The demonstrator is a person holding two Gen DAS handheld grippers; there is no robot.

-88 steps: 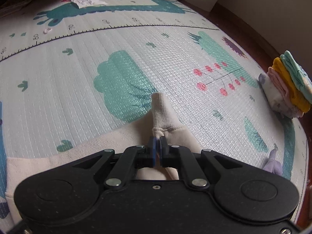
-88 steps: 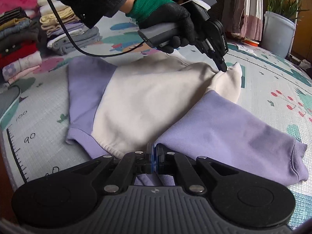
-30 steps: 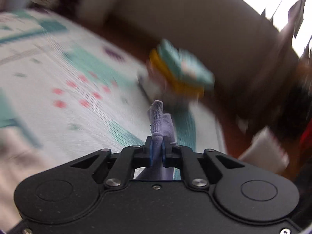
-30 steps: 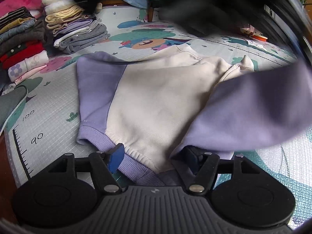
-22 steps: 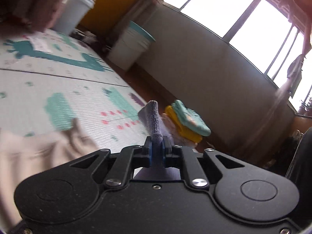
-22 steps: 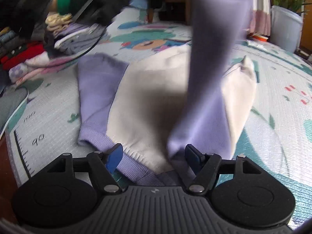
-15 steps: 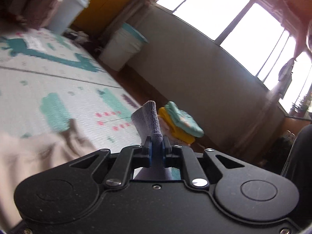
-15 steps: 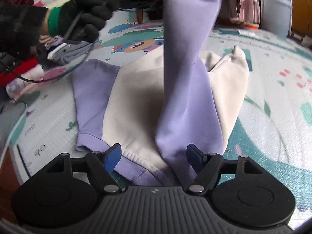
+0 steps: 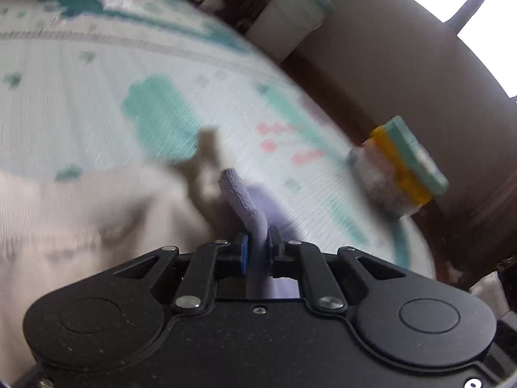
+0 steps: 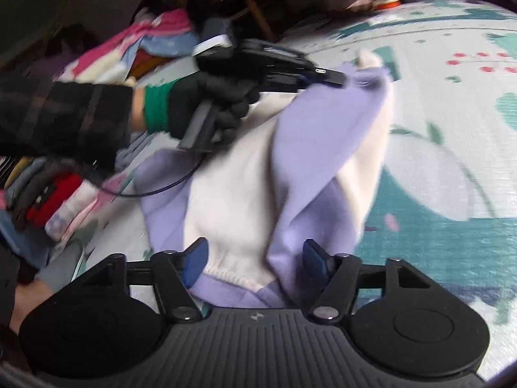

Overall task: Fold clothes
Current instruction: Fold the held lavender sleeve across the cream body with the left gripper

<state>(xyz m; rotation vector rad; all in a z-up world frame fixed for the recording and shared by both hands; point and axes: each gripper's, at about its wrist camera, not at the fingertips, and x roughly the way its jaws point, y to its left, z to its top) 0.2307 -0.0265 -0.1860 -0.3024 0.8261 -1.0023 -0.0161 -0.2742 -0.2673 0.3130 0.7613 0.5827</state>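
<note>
A cream sweatshirt (image 10: 232,194) with lilac sleeves lies flat on the play mat (image 10: 452,129). My left gripper (image 9: 258,252) is shut on the lilac sleeve's ribbed cuff (image 9: 240,194). In the right wrist view the left gripper (image 10: 326,76), held by a black-gloved hand (image 10: 210,100), keeps that sleeve (image 10: 310,148) draped across the cream body, near its far corner. My right gripper (image 10: 255,258) hovers at the sweatshirt's near hem with its jaws closing. The hem lies between the blue pads (image 10: 315,258), which do not press on it.
Piles of folded clothes (image 10: 48,200) line the mat's left side in the right wrist view. A small folded stack (image 9: 400,168) sits at the mat's far right edge, and a white bin (image 9: 287,26) stands beyond it. A dark plaid sleeve (image 10: 64,119) reaches in from the left.
The left gripper took the lilac cuff, lifted the sleeve up and swung it over the cream body, and is now lower. The right gripper let go of the hem; its view has tilted.
</note>
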